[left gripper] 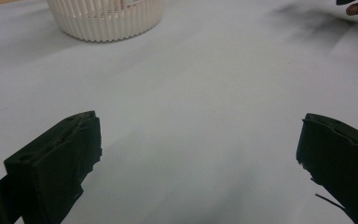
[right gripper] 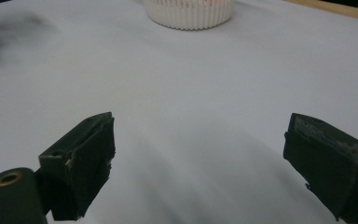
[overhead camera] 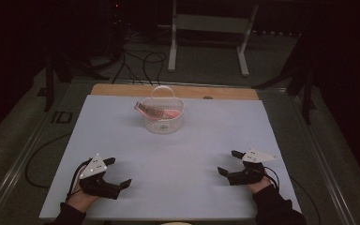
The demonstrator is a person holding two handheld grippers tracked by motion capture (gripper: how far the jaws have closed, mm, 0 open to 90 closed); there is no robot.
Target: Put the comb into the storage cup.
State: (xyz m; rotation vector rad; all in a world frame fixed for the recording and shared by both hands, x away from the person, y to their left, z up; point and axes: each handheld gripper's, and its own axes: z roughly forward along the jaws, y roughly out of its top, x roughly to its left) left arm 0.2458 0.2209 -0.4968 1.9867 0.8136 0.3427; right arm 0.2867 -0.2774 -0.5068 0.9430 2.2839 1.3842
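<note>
1. Basket [overhead camera: 163, 119] is the white ribbed one with a thin handle; it stands on the far middle part of the white sheet [overhead camera: 178, 154], close to the wooden edge [overhead camera: 122, 90] of the table.
2. Inside the basket lies a pink comb [overhead camera: 152, 111]. It leans on the left side of the rim, and one end sticks out over it.
3. In the left gripper view the ribbed wall of the basket [left gripper: 105, 21] is at the top left, well apart from the jaws.
4. In the right gripper view the basket [right gripper: 189, 11] is at the top middle, also well apart.
5. The left gripper [overhead camera: 115, 173] rests low at the near left corner of the sheet. Its jaws are spread wide and nothing is between them (only bare sheet is between them in its own view).
6. The right gripper [overhead camera: 229, 162] is at the near right part of the sheet. Its jaws are also spread wide and hold nothing.
7. Both grippers point roughly toward the middle of the sheet, and they are far from each other.
8. A dark sleeve [overhead camera: 276, 211] covers the person's right forearm at the bottom edge.
9. Behind the table, on the dark floor, there are black cables [overhead camera: 140, 61] and a light metal frame [overhead camera: 211, 28].
</note>
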